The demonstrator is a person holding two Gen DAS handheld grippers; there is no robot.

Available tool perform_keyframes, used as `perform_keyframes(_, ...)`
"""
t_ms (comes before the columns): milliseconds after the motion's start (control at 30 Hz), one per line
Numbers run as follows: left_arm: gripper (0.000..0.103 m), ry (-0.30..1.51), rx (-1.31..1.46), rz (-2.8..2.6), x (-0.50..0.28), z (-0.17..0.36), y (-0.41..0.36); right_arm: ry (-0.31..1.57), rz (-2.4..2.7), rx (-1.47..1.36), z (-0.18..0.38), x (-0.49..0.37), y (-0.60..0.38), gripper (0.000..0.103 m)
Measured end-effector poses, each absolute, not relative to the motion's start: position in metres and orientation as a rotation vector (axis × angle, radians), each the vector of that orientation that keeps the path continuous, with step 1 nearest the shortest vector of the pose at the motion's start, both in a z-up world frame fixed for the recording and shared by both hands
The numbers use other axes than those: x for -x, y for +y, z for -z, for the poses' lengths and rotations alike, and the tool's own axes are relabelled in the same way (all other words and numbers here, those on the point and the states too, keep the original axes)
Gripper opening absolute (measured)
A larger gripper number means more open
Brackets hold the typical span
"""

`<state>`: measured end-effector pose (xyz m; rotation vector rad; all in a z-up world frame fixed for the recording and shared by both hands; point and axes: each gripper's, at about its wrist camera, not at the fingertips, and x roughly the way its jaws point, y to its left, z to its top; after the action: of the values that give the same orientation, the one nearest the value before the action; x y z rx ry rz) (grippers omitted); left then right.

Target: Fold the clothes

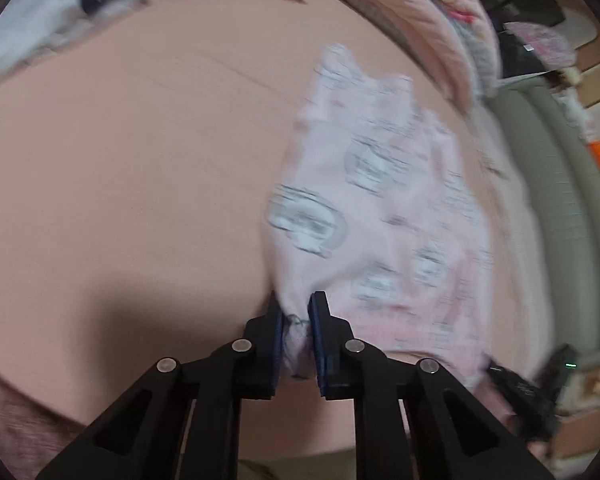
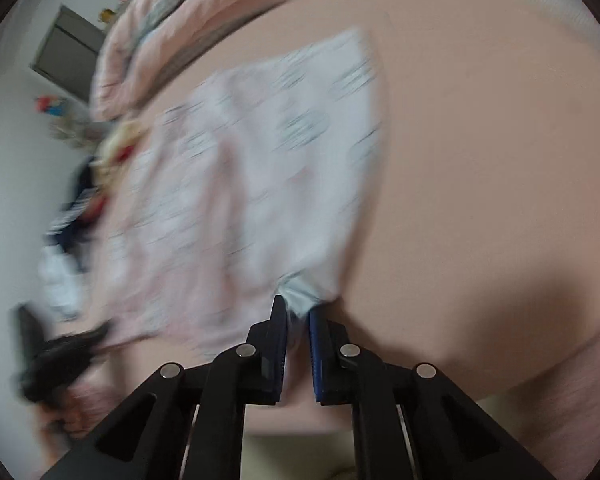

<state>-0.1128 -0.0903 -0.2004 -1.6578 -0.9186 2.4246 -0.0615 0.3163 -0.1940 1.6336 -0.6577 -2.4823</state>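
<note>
A pale pink garment (image 1: 384, 208) printed with grey-white motifs hangs stretched over a peach bed sheet (image 1: 120, 168). My left gripper (image 1: 296, 312) is shut on one bunched corner of it. In the right wrist view the same garment (image 2: 252, 168) looks blurred, and my right gripper (image 2: 298, 312) is shut on another bunched, whitish corner. The right gripper (image 1: 528, 384) shows dark at the lower right of the left wrist view. The left gripper (image 2: 56, 360) appears as a blurred dark shape at the lower left of the right wrist view.
A pink quilted blanket (image 1: 432, 12) lies bunched at the far side of the bed, also seen as the blanket (image 2: 172, 24). A heap of other clothes (image 1: 60, 12) sits at the far left. A padded grey bed edge (image 1: 560, 184) runs along the right. Sheet (image 2: 480, 160) spreads to the right.
</note>
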Motion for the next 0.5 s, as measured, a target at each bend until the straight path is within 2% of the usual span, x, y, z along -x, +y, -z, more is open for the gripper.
perform_keyframes(100, 0.011, -0.944, 1.614, -2.401, 0.110, 0.197, -0.092, -0.647, 2.480, -1.646, 0.191, 0.061, 0.316, 0.009)
perform_keyframes(200, 0.017, -0.906, 1.575, -2.401, 0.112, 0.191, -0.084, -0.771, 2.447, -1.574, 0.184, 0.054, 0.316, 0.012)
perform_keyframes(233, 0.027, -0.880, 1.587, -2.400, 0.116, 0.192, -0.079, -0.817, 2.420, -1.554, 0.184, 0.052, 0.317, 0.017)
perform_keyframes(267, 0.040, -0.874, 1.602, -2.378, 0.117, 0.194, -0.076, -0.857, 2.374, -1.549, 0.185, 0.053, 0.314, 0.034)
perform_keyframes(300, 0.043, -0.887, 1.613, -2.357, 0.114, 0.197, -0.077, -0.880, 2.324, -1.562, 0.190, 0.055, 0.309, 0.046)
perform_keyframes(500, 0.043, -1.035, 1.587, -2.327, 0.094, 0.204, -0.086, -0.989, 2.139, -1.550, 0.222, 0.065, 0.284, 0.047)
